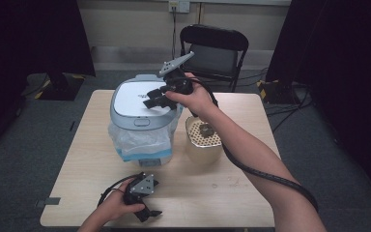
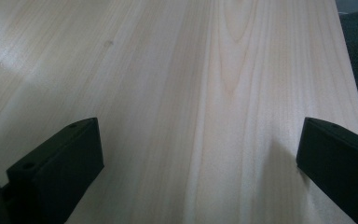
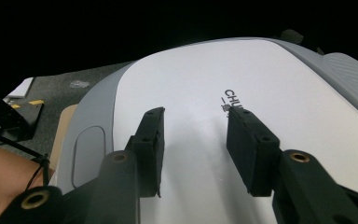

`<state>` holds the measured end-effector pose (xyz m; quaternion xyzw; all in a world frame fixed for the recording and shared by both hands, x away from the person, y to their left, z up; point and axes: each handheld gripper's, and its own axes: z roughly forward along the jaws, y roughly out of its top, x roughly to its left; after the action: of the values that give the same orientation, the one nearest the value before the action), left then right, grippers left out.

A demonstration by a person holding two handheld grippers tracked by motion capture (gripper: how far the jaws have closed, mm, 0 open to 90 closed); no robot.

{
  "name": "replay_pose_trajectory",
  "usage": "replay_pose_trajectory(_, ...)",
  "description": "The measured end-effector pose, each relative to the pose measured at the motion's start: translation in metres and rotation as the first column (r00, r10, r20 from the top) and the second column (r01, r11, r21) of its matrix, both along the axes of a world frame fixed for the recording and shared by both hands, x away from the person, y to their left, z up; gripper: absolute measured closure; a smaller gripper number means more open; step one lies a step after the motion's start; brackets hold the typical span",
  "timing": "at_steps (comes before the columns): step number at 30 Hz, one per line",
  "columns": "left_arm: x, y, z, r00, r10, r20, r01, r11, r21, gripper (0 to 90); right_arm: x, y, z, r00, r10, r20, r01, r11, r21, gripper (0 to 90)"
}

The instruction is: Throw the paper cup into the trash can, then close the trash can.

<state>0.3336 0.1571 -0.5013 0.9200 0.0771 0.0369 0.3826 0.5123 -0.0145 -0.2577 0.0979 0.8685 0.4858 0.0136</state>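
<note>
At the far left of the wooden bench stands a lidded waste bin with a plastic liner bulging out beneath its grey rim. The right tool hovers low over the bin's white lid, its jaws part-way apart and holding nothing; in the right gripper view the right tool points along the lid, beside some dark printed lettering. Just right of the bin sits a beige perforated container, under the person's right forearm. Near the front edge, the left tool rests on the bench, gripped by the left hand; its jaws stand wide over bare wood, the left tool empty.
</note>
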Motion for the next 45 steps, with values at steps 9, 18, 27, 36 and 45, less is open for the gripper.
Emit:
replay_pose_trajectory(9,0.000,0.000,-0.001,0.9999,-0.001,-0.016,0.001,1.0000,-0.003,0.0,-0.002,0.001,-0.002,0.9991,0.002,0.041,-0.001,1.000,-0.026,58.6)
replay_pose_trajectory(18,0.000,0.000,0.000,1.0000,0.002,0.000,-0.002,1.0000,0.007,0.0,-0.002,-0.001,-0.003,0.9998,0.006,0.018,-0.006,1.000,0.009,52.3)
replay_pose_trajectory(27,0.000,0.000,0.000,1.0000,0.000,0.002,0.000,1.0000,0.001,0.0,-0.004,-0.002,-0.002,1.0000,-0.006,0.005,0.006,1.000,-0.009,24.4)
replay_pose_trajectory(36,0.000,0.000,0.000,1.0000,0.001,0.001,-0.001,1.0000,0.000,0.0,-0.011,-0.011,0.004,0.9998,-0.013,0.014,0.014,1.000,-0.028,16.8)
replay_pose_trajectory(45,0.000,0.000,0.000,1.0000,0.001,0.001,-0.001,1.0000,0.000,0.0,-0.017,-0.022,0.008,0.9995,-0.011,0.028,0.012,0.999,-0.049,16.7)
